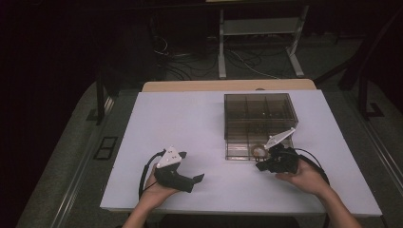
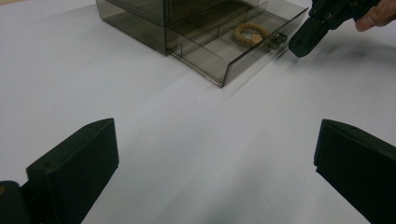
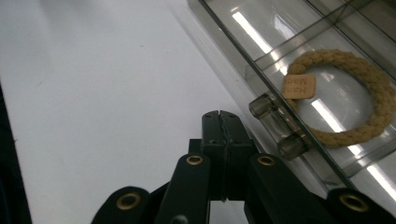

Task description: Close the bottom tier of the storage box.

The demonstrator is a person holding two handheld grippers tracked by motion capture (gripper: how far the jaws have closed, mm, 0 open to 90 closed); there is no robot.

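Note:
A smoky clear drawer box [image 1: 259, 107] stands on the white table [image 1: 190, 123], its front drawer [image 1: 237, 151] pulled out. Inside the drawer lies a tan braided bracelet [image 3: 371, 84] with a small tag [image 3: 299, 86]. My right gripper [image 3: 220, 116] is shut with nothing between its jaws. Its tip sits just left of the drawer's clear handle [image 3: 278, 128], and I cannot tell whether it touches it. In the high view, the right gripper [image 1: 260, 166] is at the drawer's front right corner. My left gripper [image 2: 215, 163] is open over bare table, well short of the drawer [image 2: 247, 60].
The table's near edge [image 1: 237, 211] runs close below both hands. Beyond the far edge are a white metal stand [image 1: 259, 33] and loose cables on a dark floor. Cables trail from both grippers.

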